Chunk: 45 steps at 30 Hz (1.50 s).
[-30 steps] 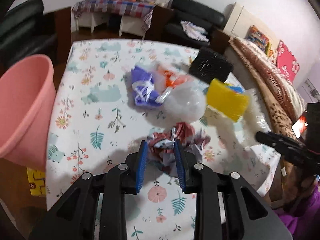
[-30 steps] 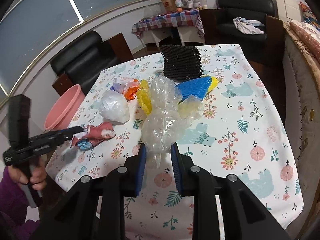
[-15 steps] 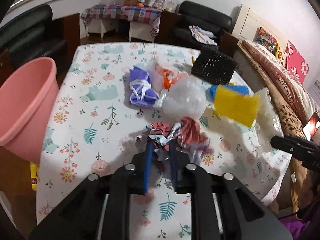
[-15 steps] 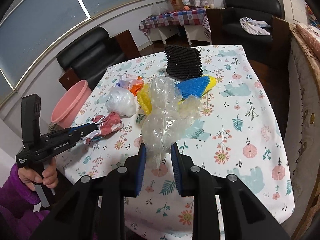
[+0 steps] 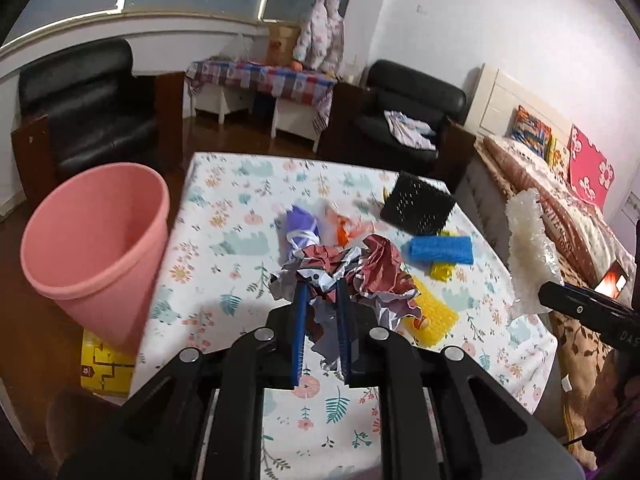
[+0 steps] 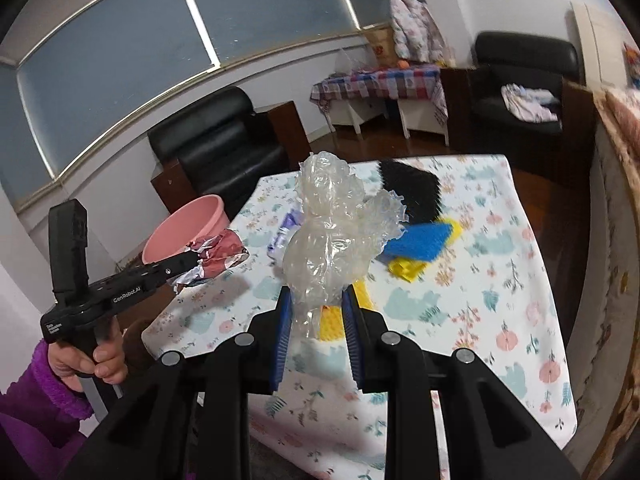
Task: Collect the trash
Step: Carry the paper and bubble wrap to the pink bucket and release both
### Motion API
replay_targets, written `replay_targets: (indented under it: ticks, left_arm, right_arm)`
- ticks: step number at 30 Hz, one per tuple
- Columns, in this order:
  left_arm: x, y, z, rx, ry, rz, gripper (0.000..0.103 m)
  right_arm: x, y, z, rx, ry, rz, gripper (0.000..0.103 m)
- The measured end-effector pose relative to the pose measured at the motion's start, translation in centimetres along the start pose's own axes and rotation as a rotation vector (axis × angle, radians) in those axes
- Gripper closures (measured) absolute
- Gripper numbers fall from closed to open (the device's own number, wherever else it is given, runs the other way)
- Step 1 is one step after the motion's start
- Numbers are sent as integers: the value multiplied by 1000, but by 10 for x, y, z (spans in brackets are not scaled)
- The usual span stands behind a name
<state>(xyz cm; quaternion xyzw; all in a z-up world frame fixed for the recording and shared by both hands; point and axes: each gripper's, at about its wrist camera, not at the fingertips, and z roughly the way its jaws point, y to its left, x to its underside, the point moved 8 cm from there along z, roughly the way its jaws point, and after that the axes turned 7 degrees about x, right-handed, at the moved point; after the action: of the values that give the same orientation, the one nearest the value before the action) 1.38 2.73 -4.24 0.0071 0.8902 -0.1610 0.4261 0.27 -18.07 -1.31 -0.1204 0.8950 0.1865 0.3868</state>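
Observation:
My left gripper (image 5: 322, 294) is shut on a crumpled red and white wrapper (image 5: 376, 268) and holds it above the floral table (image 5: 224, 216); both show in the right wrist view, the wrapper (image 6: 218, 258) near the bin. My right gripper (image 6: 316, 304) is shut on a wad of clear bubble wrap (image 6: 328, 232), lifted off the table; the wad shows at the right of the left wrist view (image 5: 528, 244). A pink bin (image 5: 96, 240) stands beside the table's left edge, tilted toward me.
On the table lie a purple bag (image 5: 300, 224), an orange wrapper (image 5: 346, 228), a black mesh pad (image 5: 418, 208), blue foam (image 5: 440, 250) and yellow foam (image 5: 432, 312). Black armchairs (image 5: 80, 112) and a bed (image 5: 560, 208) surround the table.
Both grippers have risen from the table with their loads. The left closed on the wrapper and lifted it; the right lifted the bubble wrap clear of the other trash.

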Motion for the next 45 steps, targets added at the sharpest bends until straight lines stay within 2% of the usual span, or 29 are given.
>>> replay_targets:
  ticks: [7, 16, 23, 29, 38, 45]
  left_arm:
    - [-19, 17, -37, -99, -112, 9, 89]
    - [-38, 82, -68, -258, -191, -87, 89]
    - [-45, 136, -73, -360, -200, -152, 89]
    - [-47, 176, -72, -410, -197, -217, 89]
    - [-45, 213, -56, -442, -158, -254, 89]
    - [-43, 225, -44, -449, -139, -266, 89]
  right_arm:
    - [-26, 51, 20, -55, -17, -71, 78]
    - [-62, 141, 62, -173, -30, -164, 78]
    - [-72, 209, 113, -236, 18, -204, 78]
    - [-73, 247, 156, -247, 63, -251, 78]
    - [-71, 267, 214, -231, 123, -268, 78]
    - [-68, 270, 236, -221, 148, -278, 77]
